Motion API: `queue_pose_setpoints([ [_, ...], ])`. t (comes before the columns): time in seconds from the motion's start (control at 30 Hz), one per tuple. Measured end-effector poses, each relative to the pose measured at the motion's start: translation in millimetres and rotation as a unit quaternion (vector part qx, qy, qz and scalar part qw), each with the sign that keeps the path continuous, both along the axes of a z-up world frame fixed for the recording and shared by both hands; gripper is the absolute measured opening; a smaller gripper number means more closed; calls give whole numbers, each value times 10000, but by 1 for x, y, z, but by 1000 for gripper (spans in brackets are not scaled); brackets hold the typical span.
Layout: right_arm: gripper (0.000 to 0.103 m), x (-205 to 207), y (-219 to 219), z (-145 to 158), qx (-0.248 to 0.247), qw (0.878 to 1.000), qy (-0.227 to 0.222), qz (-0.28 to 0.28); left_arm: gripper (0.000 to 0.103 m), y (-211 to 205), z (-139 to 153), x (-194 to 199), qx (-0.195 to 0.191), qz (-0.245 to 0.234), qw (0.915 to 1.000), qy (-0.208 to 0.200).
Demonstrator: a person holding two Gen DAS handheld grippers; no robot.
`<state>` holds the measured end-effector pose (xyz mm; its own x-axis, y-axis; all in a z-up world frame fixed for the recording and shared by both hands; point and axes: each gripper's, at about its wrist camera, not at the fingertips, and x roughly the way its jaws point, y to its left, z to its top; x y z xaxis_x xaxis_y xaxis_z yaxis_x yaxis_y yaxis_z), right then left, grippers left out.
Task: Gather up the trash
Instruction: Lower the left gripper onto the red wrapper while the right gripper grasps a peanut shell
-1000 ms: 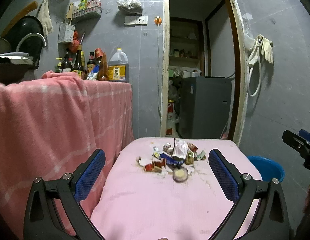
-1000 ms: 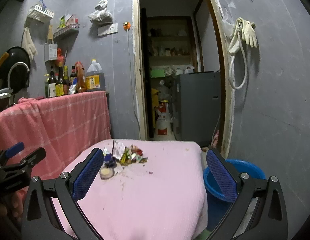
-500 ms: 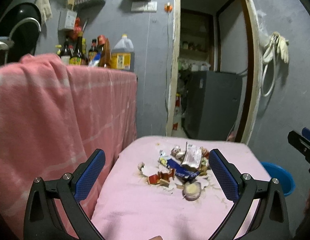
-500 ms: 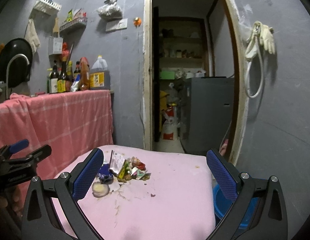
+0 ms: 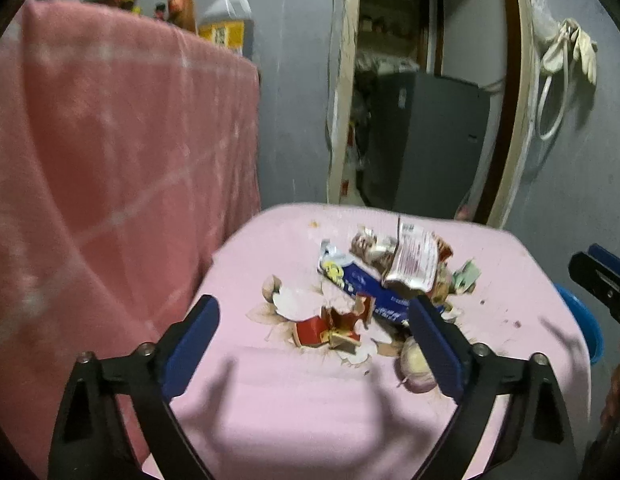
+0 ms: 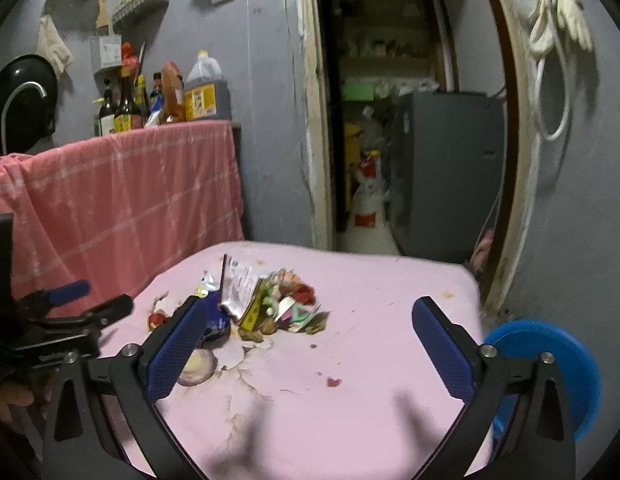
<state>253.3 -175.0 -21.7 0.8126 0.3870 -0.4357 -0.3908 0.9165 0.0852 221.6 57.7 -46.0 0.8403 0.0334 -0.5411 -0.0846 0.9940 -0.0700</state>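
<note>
A pile of trash lies on a low table under a pink cloth: a blue wrapper, a white label packet, red scraps, eggshell bits and an onion half. My left gripper is open and empty, just above the near side of the pile. My right gripper is open and empty, hovering right of the pile. The left gripper also shows in the right wrist view.
A blue plastic basin sits on the floor right of the table. A counter draped in a pink checked cloth stands to the left, with bottles on top. An open doorway with a grey cabinet lies behind.
Both grippers have moved forward and down toward the trash pile. The pile now sits between the left gripper's fingers. Both stay open.
</note>
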Motion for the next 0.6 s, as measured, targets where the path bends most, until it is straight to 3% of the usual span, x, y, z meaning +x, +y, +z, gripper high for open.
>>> queue_pose_setpoints([
  [0.1,80,14,10,-8,-37,9995,273,140,78,4,-9,12,-160,-99,9995,237],
  [0.33,56,50,37,-35,-199,9912,1174,573,64,6,-23,33,-354,-525,9953,738],
  [0.6,49,68,55,-63,-315,9799,1786,830,45,18,-34,46,-767,-661,9883,1137],
])
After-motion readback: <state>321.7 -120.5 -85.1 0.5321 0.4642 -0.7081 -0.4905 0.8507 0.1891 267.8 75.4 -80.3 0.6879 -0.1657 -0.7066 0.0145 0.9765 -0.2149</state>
